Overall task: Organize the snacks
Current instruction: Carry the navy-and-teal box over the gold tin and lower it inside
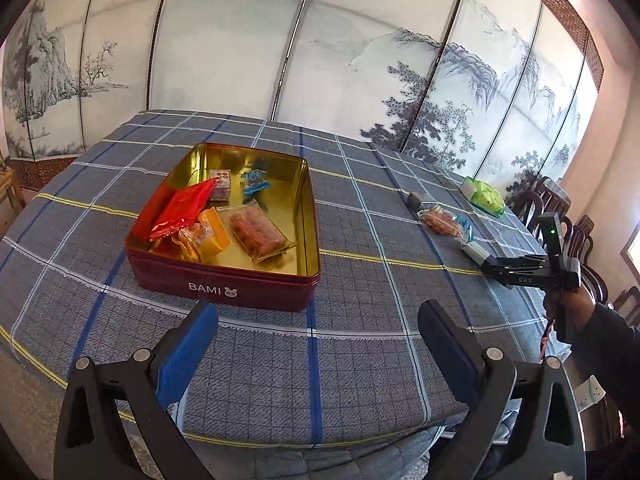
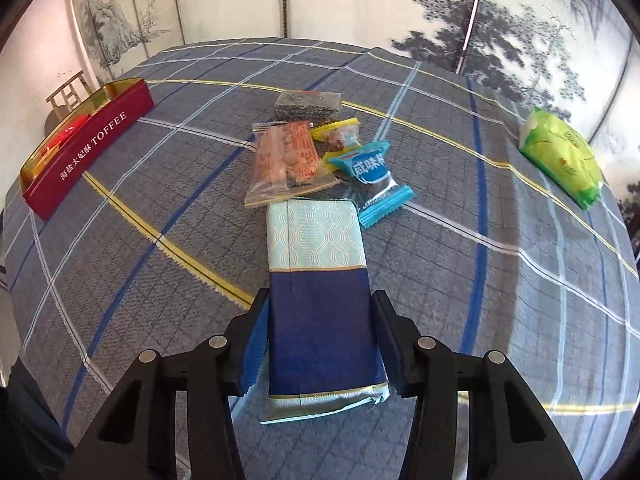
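A red tin [image 1: 224,284] with a gold inside sits on the checked tablecloth and holds several wrapped snacks; it also shows at the left of the right wrist view [image 2: 86,148]. My left gripper [image 1: 318,340] is open and empty, just in front of the tin. My right gripper [image 2: 320,340] is shut on a blue and pale-teal snack pack [image 2: 318,280]; in the left wrist view the right gripper [image 1: 486,266] is at the right. Beyond the pack lie a clear orange snack bag [image 2: 286,160], a light-blue candy [image 2: 370,180], a yellow-edged candy [image 2: 338,134] and a dark sesame bar [image 2: 308,104].
A green packet [image 2: 560,156] lies at the far right of the table. A painted folding screen [image 1: 320,48] stands behind the table. Dark wooden chairs [image 1: 560,208] stand at the right edge. The table's front edge [image 1: 280,440] is close below my left gripper.
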### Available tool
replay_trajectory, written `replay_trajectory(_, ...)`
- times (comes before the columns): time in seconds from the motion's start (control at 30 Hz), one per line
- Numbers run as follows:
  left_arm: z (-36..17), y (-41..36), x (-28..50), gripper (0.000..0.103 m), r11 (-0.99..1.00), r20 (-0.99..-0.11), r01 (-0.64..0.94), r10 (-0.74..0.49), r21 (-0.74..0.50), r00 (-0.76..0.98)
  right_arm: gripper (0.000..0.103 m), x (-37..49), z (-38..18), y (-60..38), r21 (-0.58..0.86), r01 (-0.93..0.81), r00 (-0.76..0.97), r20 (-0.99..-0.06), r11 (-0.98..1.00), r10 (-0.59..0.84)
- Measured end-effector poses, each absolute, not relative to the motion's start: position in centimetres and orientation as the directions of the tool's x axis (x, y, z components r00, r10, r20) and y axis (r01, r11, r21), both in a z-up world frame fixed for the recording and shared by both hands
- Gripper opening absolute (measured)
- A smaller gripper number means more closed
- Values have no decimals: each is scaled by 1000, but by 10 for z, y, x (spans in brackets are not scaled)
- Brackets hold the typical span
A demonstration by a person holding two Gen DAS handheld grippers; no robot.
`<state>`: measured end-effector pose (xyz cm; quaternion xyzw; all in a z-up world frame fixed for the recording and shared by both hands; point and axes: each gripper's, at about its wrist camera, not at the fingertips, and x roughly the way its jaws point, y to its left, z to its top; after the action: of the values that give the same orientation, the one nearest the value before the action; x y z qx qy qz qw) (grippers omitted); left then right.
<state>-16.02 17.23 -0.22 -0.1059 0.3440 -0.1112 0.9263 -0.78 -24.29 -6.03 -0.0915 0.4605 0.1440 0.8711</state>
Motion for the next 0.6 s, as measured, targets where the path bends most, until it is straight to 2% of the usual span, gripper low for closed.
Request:
replay_trajectory(0.3, -3, 165, -170, 98, 949, -591, 152, -291, -275, 752, 49, -40, 6, -280, -71, -27, 703, -711, 997, -32)
replay_trajectory(0.4, 1, 166, -176, 98, 947, -580, 153, -296, -283, 759, 49, -37, 38, -271, -110, -4, 756, -651, 994, -70)
replay_trajectory(0.6, 6, 170, -190, 98, 949, -560, 137, -280, -284, 780, 49, -22, 99, -232, -136, -23, 839, -542, 990, -55)
